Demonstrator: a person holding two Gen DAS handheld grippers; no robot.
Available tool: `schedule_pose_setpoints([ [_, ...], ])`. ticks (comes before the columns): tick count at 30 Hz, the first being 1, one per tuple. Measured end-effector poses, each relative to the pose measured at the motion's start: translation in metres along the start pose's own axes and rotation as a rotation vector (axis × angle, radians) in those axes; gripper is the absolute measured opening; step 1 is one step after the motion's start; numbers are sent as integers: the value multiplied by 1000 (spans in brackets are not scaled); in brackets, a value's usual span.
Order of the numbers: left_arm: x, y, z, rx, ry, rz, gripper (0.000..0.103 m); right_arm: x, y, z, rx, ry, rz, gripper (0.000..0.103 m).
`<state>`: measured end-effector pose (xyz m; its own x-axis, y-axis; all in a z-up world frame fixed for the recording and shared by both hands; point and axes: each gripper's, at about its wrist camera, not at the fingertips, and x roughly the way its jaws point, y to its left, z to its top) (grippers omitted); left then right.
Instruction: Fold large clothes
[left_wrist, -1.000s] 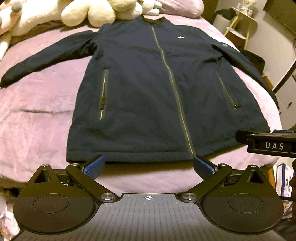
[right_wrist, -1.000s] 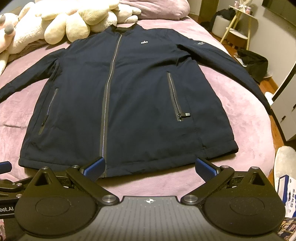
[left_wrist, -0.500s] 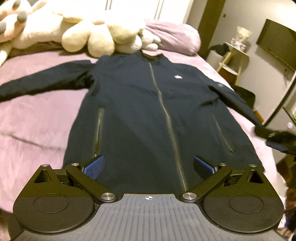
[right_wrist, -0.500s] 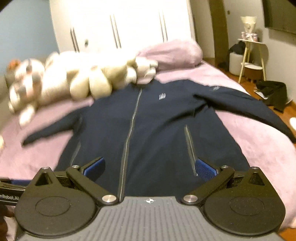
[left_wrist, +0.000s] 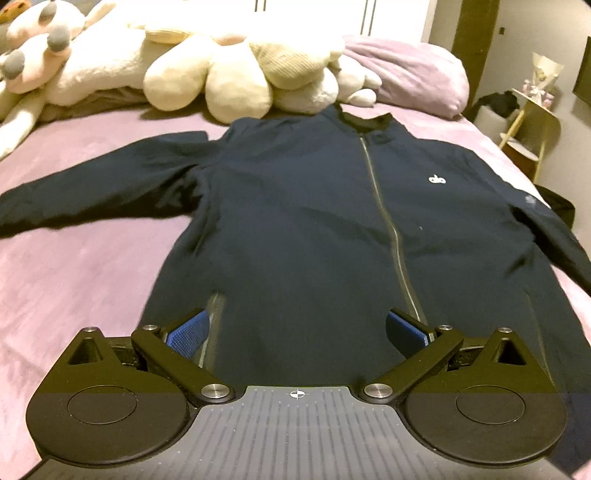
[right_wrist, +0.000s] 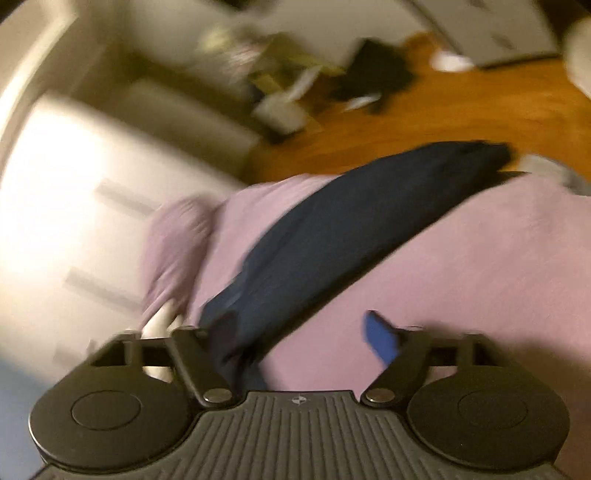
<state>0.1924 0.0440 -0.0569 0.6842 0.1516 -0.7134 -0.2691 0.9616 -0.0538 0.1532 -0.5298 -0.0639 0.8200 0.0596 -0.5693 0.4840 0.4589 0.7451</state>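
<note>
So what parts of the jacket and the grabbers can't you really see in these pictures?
- Jacket hem: left wrist view, hidden behind the left gripper, whose jaws stand open.
- Left-hand sleeve cuff: left wrist view, cut off by the picture edge.
- Sleeve in the right wrist view: motion blur hides whether the closing right gripper pinches it yet.
- Chest logo: too small to read.

Left wrist view: low and close over the jacket's (left_wrist: 332, 229) hem, facing up its zip toward the collar. Right wrist view: blurred, rolled, close at the jacket's sleeve (right_wrist: 362, 221), facing the floor beyond. Both share the jacket.
</note>
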Motion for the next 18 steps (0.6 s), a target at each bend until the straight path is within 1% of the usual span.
schedule_pose_setpoints([
  [1, 8, -2, 2, -1, 1, 5, 103, 12, -14, 6, 60, -18, -28, 47],
  [3, 24, -7, 5, -6, 9, 11, 103, 34, -41, 14, 184, -22, -55, 43],
  [4, 32, -9, 6, -9, 19, 18, 103, 43, -53, 16, 254, -36, -48, 35],
  [6, 46, -14, 7, -15, 42, 26, 103, 54, -66, 19, 323, -83, -28, 35],
  [8, 54, -15, 5, -16, 58, 26, 103, 63, -68, 26, 330, -108, -34, 35],
  [10, 60, -13, 3, -20, 77, 29, 103, 72, -69, 32, 320, -112, -49, 35],
  [12, 62, -7, 2, -32, 87, 26, 103, 75, -68, 39, 286, -103, -65, 33],
  [13, 62, -3, 2, -41, 91, 24, 103, 75, -62, 46, 250, -93, -82, 23],
  [14, 62, 2, 2, -52, 92, 21, 103, 73, -52, 54, 202, -90, -124, 16],
  [15, 62, 8, 3, -66, 91, 18, 103, 72, -41, 57, 147, -88, -174, 15],
  [16, 61, 14, 4, -80, 86, 17, 103, 70, -22, 62, 84, -100, -214, 12],
  [17, 58, 21, 5, -98, 77, 11, 103, 68, -3, 63, 4, -126, -249, 11],
  [18, 56, 27, 7, -116, 66, 5, 103, 66, 27, 57, -132, -171, -288, 11],
])
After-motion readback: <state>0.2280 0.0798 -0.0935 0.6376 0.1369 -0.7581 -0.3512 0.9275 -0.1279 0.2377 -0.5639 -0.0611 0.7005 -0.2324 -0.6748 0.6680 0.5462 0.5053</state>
